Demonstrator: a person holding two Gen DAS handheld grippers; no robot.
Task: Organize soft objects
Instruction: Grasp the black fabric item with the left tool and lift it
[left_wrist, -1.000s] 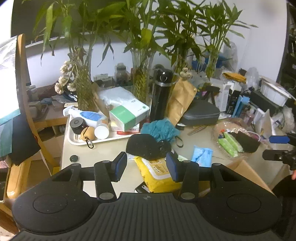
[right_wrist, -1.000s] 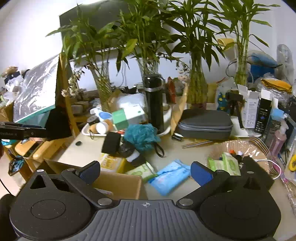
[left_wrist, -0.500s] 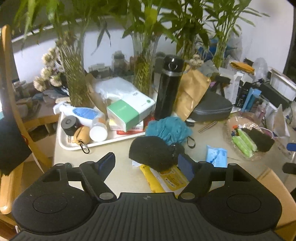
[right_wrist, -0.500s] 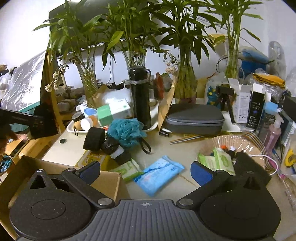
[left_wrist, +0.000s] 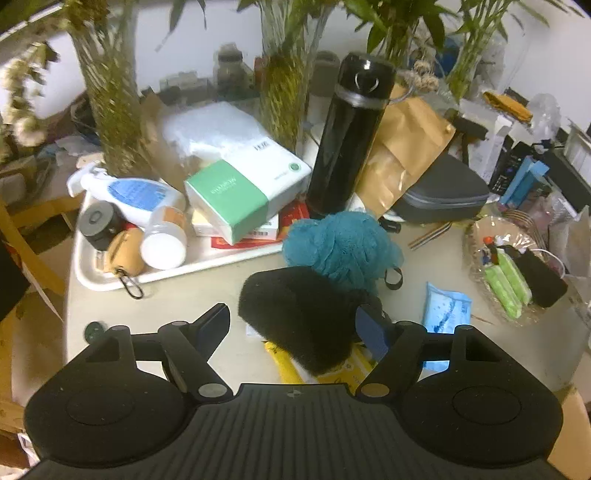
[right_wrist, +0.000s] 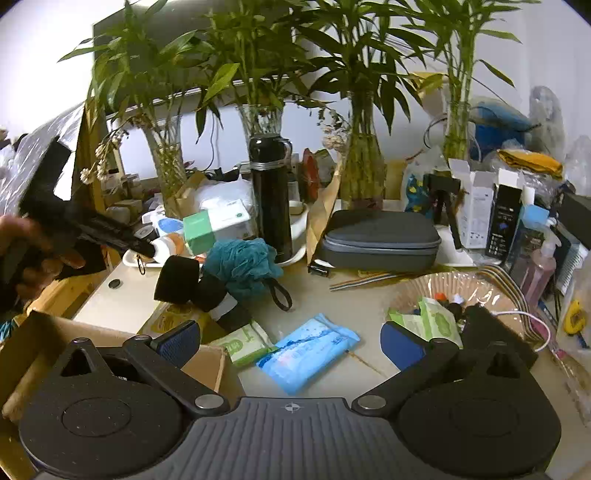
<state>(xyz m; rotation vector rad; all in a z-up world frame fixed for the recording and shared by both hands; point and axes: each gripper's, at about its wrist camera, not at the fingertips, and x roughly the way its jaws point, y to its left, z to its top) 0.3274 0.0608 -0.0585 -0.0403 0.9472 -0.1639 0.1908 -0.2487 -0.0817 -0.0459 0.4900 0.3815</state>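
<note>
Left gripper (left_wrist: 295, 325) is hovering with jaws spread wide on either side of the black sponge (left_wrist: 295, 314) (no contact visible), which is lying on a yellow pack (left_wrist: 332, 369) just beside the teal loofah (left_wrist: 341, 247). Right gripper (right_wrist: 290, 341) is hanging with jaws apart above the blue pack (right_wrist: 308, 356), near the box (right_wrist: 33, 343).

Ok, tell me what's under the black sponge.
The black sponge lies on a yellow packet, whose edge pokes out towards the left gripper. How far the packet runs beneath, and anything else under there, is covered.
</note>
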